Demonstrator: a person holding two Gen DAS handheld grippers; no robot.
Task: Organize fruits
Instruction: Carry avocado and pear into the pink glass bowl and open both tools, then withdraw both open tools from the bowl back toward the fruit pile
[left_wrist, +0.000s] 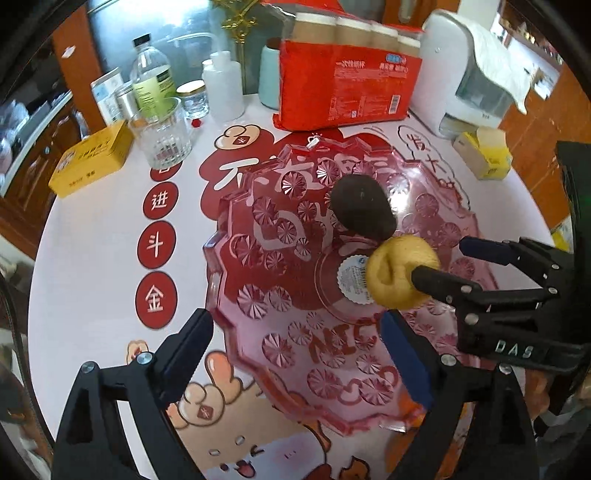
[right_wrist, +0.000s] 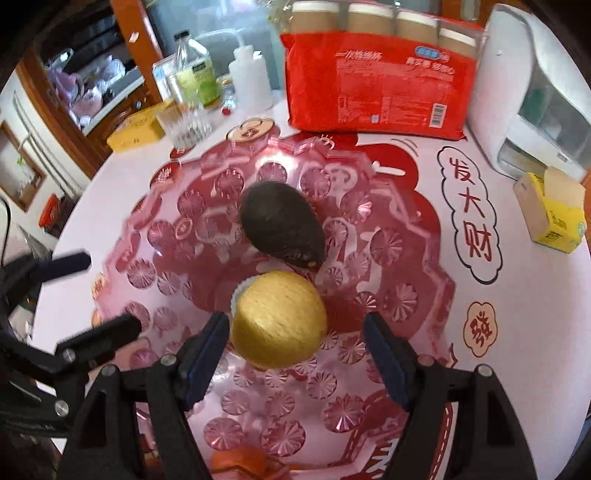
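Pink glass dish (right_wrist: 436, 295) holds avocado (right_wrist: 282, 225) and yellow fruit (right_wrist: 279, 319); both grippers' fingers apart, orange object below half-hidden.

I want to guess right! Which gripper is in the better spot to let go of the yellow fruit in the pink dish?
Probably the right gripper. The yellow fruit sits between its fingers over the pink dish, beside the avocado. The left gripper is open with nothing between its fingers.

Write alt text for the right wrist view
A yellow round fruit and a dark avocado sit in a pink glass dish, the right gripper open around the yellow fruit. The left gripper stands open at left.
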